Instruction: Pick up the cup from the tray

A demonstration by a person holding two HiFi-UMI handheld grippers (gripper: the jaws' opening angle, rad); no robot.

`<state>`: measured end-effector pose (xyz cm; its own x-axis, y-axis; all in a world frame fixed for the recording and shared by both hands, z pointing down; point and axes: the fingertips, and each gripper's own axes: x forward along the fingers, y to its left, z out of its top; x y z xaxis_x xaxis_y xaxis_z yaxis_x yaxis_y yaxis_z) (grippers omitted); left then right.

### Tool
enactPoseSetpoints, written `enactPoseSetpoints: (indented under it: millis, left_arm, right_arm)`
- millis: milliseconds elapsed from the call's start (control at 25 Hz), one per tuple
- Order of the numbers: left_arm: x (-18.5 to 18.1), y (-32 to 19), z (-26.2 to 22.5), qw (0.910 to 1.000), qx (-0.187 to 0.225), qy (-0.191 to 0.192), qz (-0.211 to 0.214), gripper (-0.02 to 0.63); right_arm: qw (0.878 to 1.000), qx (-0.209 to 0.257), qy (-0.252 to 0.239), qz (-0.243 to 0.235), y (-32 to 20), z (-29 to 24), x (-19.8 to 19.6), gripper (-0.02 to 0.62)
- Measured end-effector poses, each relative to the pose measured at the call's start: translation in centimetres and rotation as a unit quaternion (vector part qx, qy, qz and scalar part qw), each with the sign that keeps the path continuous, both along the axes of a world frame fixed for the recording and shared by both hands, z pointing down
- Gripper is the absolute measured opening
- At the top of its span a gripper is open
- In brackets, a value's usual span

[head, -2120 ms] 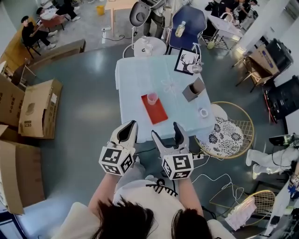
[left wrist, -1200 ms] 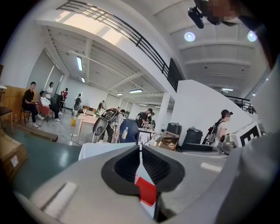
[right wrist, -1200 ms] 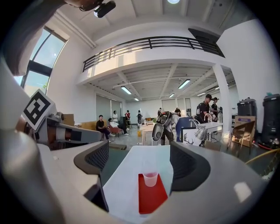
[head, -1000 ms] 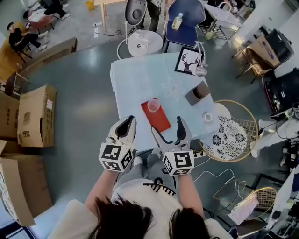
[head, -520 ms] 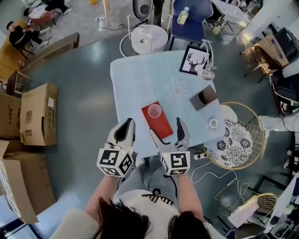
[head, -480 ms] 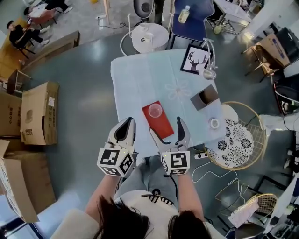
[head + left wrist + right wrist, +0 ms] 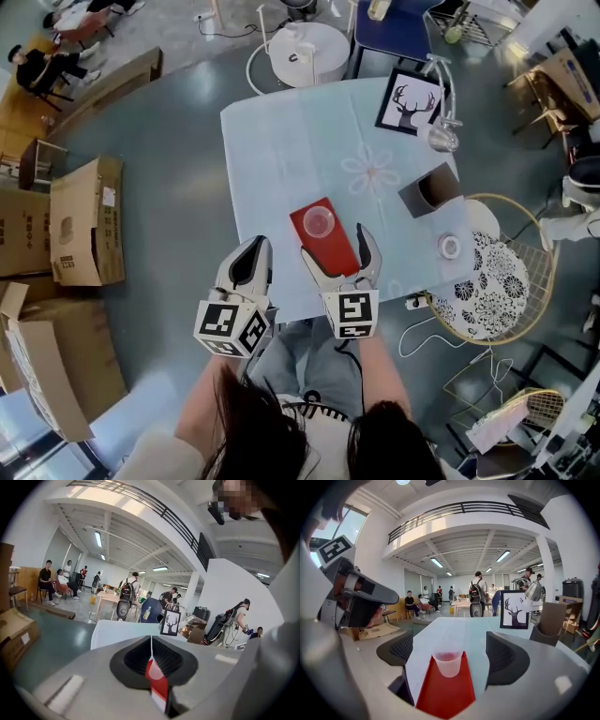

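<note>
A clear plastic cup (image 7: 320,222) stands upright on the far half of a red tray (image 7: 328,246), near the front edge of a pale blue table (image 7: 281,141). My right gripper (image 7: 339,253) is open, its jaws straddling the tray's near end, short of the cup. In the right gripper view the cup (image 7: 448,663) stands on the tray (image 7: 445,693), centred beyond the open right gripper (image 7: 451,654). My left gripper (image 7: 247,267) is shut and empty, left of the tray at the table's front edge. A strip of tray (image 7: 157,684) shows through the left gripper's (image 7: 151,653) slit.
On the table's right side are a deer picture (image 7: 412,98), a desk lamp (image 7: 441,136), a brown box (image 7: 429,190) and a tape roll (image 7: 451,247). A wicker chair (image 7: 497,281) stands right of the table, cardboard boxes (image 7: 84,220) lie far left, and a round stool (image 7: 302,52) stands behind.
Both grippers have come forward to the table's front edge. The right one now reaches over the tray's near end, still open. The left stays shut.
</note>
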<state>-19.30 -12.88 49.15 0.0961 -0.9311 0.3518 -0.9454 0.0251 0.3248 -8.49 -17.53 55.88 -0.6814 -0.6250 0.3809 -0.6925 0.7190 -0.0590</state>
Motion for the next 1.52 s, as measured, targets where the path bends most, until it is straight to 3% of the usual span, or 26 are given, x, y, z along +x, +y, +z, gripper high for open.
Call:
enactPoseSetpoints:
  millis: [320,640,960,1120,1520]
  left_arm:
    - [0.0,-0.6,1.5,0.9998,-0.019,-0.003,-0.010,0.002]
    - [-0.8,0.0,4.1,0.9983,-0.050,-0.002,-0.029,0.002]
    - [-0.7,-0.2,5.9,0.9975,-0.065,-0.005,-0.026,0.002]
    - [-0.8,-0.1,6.2,0.9971,-0.072,-0.007,-0.025,0.002]
    - [-1.4,1.1,7.3,0.9959,-0.084,-0.014,-0.030,0.002]
  right_arm:
    - [0.999,-0.014,0.043,-0.027,-1.0,4.0,-1.4,0.504]
    - [0.995,-0.030,0.093,-0.017,-2.0,7.4,-1.7,0.502]
    - [0.995,-0.033,0.093,-0.031,-2.6,7.9,-3.4,0.432]
    - [0.994,-0.026,0.098,-0.034,-2.8,8.3,-3.8,0.360]
    - [0.994,-0.018,0.102,-0.037,-2.7,7.8,-4.1,0.348]
